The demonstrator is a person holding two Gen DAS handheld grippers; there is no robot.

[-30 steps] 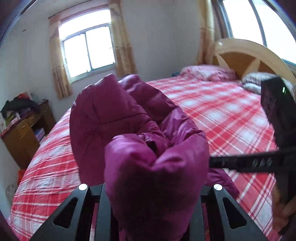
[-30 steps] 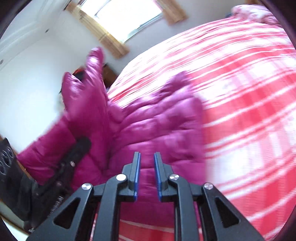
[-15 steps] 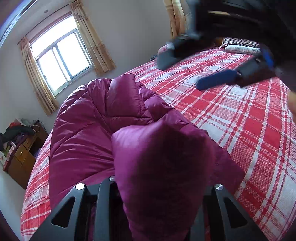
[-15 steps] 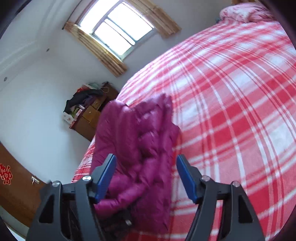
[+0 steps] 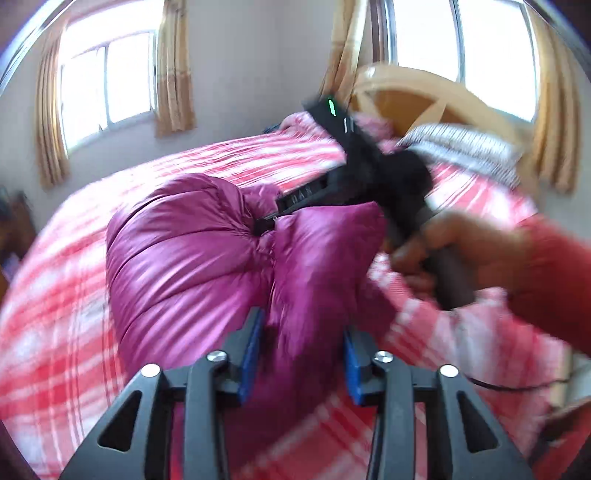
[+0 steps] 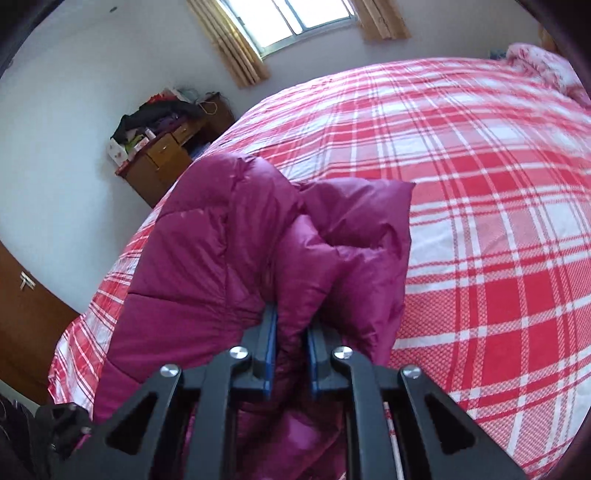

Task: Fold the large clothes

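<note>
A magenta puffer jacket (image 5: 184,258) lies bunched on the red plaid bed (image 5: 74,332). My left gripper (image 5: 301,354) has a thick fold of it between its blue pads. Its jaws are opening, and the fabric still touches both pads. A hand in a red sleeve (image 5: 546,280) holds my right gripper (image 5: 264,226), whose tip bites into the jacket's top. In the right wrist view the right gripper (image 6: 291,350) is closing, and its pads pinch a narrow ridge of the jacket (image 6: 229,240). The part of the jacket under both grippers is hidden.
A curved wooden headboard (image 5: 424,92) and pillows (image 5: 461,147) stand at the bed's far end. A cluttered wooden desk (image 6: 166,155) sits beside the bed under a curtained window (image 6: 295,14). A brown door (image 6: 22,314) is at the left.
My right gripper went from wide open over the jacket to closed on a fold. My left gripper's jaws widened, its blue pads came into view, and its view swung toward the headboard.
</note>
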